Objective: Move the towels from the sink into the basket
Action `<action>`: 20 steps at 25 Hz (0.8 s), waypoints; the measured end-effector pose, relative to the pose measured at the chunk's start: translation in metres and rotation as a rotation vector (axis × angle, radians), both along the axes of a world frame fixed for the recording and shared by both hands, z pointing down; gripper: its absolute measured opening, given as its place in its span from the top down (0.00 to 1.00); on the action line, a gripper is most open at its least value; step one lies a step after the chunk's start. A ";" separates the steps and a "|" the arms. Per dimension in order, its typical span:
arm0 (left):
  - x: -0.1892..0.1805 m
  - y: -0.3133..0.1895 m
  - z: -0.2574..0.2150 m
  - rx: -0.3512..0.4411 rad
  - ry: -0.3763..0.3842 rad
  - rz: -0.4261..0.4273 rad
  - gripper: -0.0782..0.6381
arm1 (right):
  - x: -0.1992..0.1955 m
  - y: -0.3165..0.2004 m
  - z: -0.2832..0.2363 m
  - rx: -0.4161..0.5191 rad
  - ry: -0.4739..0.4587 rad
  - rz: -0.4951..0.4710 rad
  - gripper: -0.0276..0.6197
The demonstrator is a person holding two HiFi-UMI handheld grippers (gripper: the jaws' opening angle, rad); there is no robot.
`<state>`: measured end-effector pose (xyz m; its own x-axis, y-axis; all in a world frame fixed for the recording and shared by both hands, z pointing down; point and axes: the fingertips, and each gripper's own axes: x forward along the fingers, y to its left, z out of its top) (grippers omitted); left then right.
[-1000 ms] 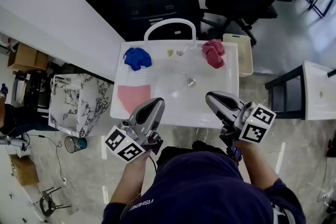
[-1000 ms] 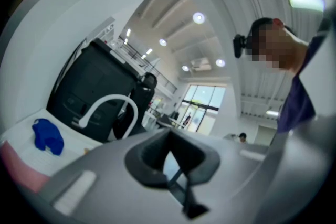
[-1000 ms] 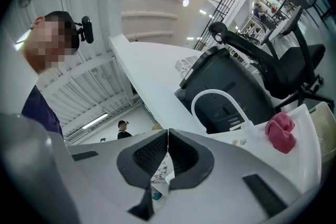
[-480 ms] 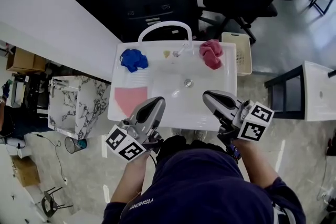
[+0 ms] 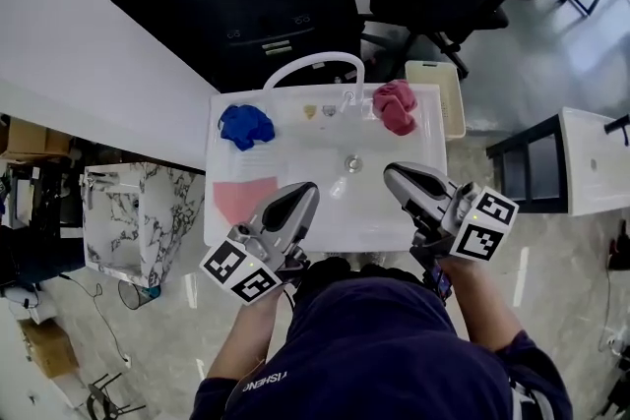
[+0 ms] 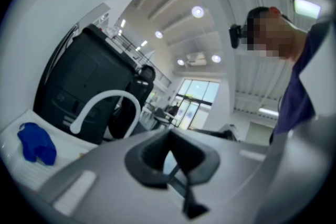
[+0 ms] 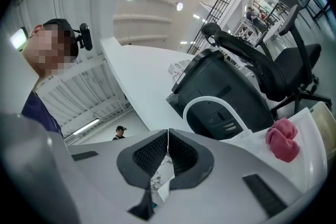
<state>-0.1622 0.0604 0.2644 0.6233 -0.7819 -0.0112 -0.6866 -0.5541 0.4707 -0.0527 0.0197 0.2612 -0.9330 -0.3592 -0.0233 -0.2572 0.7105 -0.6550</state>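
Left tool (image 5: 303, 195): you are holding it at the near edge of the sink (image 5: 315, 148), jaws resting together with nothing between them. Right tool (image 5: 392, 175): you are holding it at the same near edge, towards the sink's right, jaws likewise pressed together and empty. Blue towel (image 5: 245, 125): lying bunched at the sink's far left corner. Red towel (image 5: 395, 106): lying bunched at the sink's far right corner. Pink towel (image 5: 242, 198): lying flat at the sink's near left. White arched faucet (image 5: 310, 64): standing at the sink's far edge. Basket (image 5: 448, 103): sitting just beside the sink's right side.
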 end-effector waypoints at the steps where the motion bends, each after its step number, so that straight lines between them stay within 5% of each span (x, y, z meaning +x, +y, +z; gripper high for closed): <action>1: -0.005 -0.002 0.002 -0.004 0.002 0.011 0.89 | -0.006 -0.003 -0.002 0.006 0.005 0.009 0.95; 11: -0.040 -0.021 0.009 0.029 -0.050 0.149 0.89 | -0.053 -0.019 -0.001 0.063 0.083 0.122 0.95; 20: -0.044 -0.030 0.019 0.020 -0.090 0.204 0.89 | -0.040 -0.051 0.034 0.085 0.199 0.216 0.94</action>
<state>-0.2064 0.0302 0.2832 0.7679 -0.6395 0.0371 -0.5978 -0.6946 0.4002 -0.0929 -0.0317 0.2949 -0.8243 -0.5547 0.1135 -0.5257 0.6752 -0.5174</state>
